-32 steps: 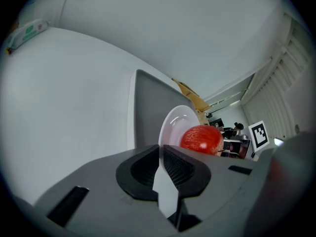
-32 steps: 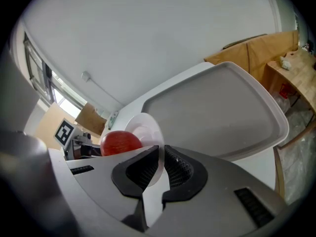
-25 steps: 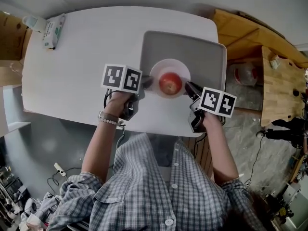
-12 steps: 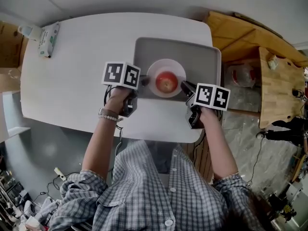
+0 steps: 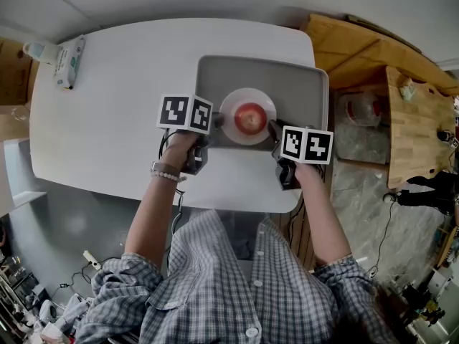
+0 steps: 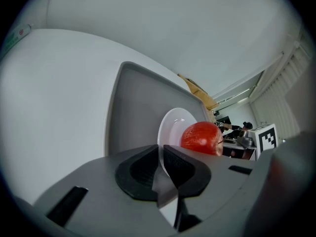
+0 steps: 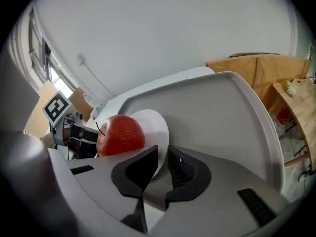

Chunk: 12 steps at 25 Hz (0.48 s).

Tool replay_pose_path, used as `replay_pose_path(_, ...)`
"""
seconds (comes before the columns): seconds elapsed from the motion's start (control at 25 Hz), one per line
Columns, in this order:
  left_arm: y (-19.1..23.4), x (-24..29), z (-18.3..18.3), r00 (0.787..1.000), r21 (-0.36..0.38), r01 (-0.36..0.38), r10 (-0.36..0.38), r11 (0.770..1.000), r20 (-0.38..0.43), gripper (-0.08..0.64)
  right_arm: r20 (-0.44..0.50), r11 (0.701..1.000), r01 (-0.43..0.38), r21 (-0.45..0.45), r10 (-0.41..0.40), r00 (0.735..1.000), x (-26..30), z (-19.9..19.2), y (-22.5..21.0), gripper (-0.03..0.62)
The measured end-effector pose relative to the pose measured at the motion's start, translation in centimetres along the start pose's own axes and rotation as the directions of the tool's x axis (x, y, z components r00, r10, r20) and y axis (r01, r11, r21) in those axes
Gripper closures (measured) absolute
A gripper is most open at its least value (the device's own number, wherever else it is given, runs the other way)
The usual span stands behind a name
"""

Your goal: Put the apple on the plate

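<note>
Head view: red apple (image 5: 250, 117) sits at the centre of the white round plate (image 5: 247, 95), just right of frame centre. The plate is over the near half of the grey rectangular tray (image 5: 297, 84), and the tray lies on the white table (image 5: 122, 92), toward its right end. Left gripper (image 5: 217, 120) is at the plate's left rim, right gripper (image 5: 273, 129) at its right rim, so the apple is between the two. Left gripper view: black pads clenched on the thin white rim of the plate, which runs straight down between them; apple just beyond the jaws, right of centre. Right gripper view: same thing, pads clamped on the plate's edge, apple to the left of the jaws, tray wall filling the right side of the frame. Can't tell whether the plate rests on the tray floor or is held just above it. White and green tissue pack (image 5: 68, 59) lies at the table's upper-left corner, well apart from the tray.
</note>
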<state>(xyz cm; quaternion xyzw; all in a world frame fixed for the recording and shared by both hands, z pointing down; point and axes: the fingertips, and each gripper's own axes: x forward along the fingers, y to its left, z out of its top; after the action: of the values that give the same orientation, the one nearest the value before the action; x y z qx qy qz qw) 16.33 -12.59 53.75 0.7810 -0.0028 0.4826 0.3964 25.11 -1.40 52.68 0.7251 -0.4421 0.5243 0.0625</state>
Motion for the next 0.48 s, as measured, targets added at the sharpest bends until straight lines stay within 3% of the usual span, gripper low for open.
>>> replay_pose_path(0.28, 0.04, 0.17, 0.25, 0.999, 0.017, -0.019, 0.019, 1.000, 0.030, 0.525, 0.039, 1.000, 0.020, -0.022, -0.019, 0.999, 0.05, 0.09, -0.17, 0.542)
replay_pose_path(0.48, -0.29, -0.69, 0.67, 0.996, -0.030, 0.029, -0.026, 0.999, 0.081, 0.523, 0.096, 1.000, 0.011, -0.010, -0.010, 0.995, -0.52, 0.69, -0.09, 0.541)
